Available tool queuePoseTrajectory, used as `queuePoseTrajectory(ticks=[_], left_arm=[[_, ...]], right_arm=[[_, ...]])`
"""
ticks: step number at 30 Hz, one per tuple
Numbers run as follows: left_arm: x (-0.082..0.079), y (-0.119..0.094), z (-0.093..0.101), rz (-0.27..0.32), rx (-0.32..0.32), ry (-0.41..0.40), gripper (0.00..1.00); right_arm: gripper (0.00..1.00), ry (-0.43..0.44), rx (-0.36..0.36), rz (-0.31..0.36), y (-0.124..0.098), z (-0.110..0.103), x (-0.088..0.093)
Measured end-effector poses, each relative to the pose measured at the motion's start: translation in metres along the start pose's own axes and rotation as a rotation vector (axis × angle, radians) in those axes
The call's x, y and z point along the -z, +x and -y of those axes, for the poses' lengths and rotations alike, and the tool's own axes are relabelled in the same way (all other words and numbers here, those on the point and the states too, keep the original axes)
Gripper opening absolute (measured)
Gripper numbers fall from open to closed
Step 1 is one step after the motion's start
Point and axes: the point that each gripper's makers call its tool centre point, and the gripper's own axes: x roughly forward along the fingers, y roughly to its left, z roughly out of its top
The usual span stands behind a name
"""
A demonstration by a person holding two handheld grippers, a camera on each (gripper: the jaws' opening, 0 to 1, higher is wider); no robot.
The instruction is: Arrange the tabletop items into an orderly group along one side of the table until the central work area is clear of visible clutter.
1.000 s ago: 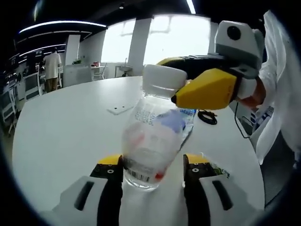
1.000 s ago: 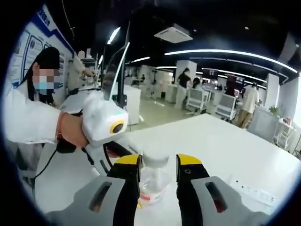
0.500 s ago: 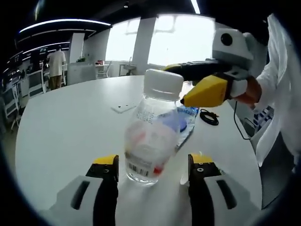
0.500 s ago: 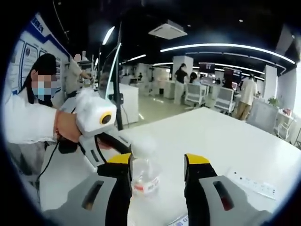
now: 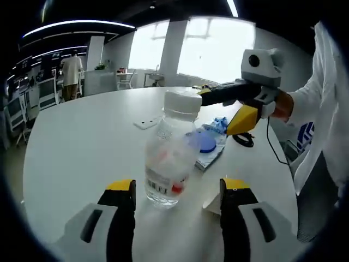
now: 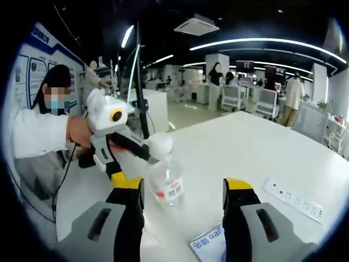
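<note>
Bottle [image 5: 170, 154] now stands free and upright on the white bench [image 5: 82, 142], no longer pinched at base or cap. Left tool [image 5: 177, 191] has let go and backed off, jaws spread wide either side of it. Right tool [image 6: 182, 191] has also released the cap and drawn away, jaws parted. Beside the bottle lies a blue packet [image 5: 210, 143], with a white strip [image 6: 294, 199] and a black cable [image 5: 243, 138] farther off. Judged so, this placement is done; other items probably remain to gather.
</note>
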Motion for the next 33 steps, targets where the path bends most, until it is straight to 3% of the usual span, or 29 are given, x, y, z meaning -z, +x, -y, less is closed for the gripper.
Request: queuePoseTrajectory(ticks=[13, 33], left_arm=[[-0.004, -0.025, 0.019, 0.007, -0.048, -0.023, 0.64], [0.000, -0.058, 0.050, 0.024, -0.113, -0.058, 0.65]], right_arm=[[0.65, -0.012, -0.091, -0.092, -0.017, -0.007, 0.029], [0.61, -0.060, -0.359, -0.236, -0.025, -0.036, 0.065]])
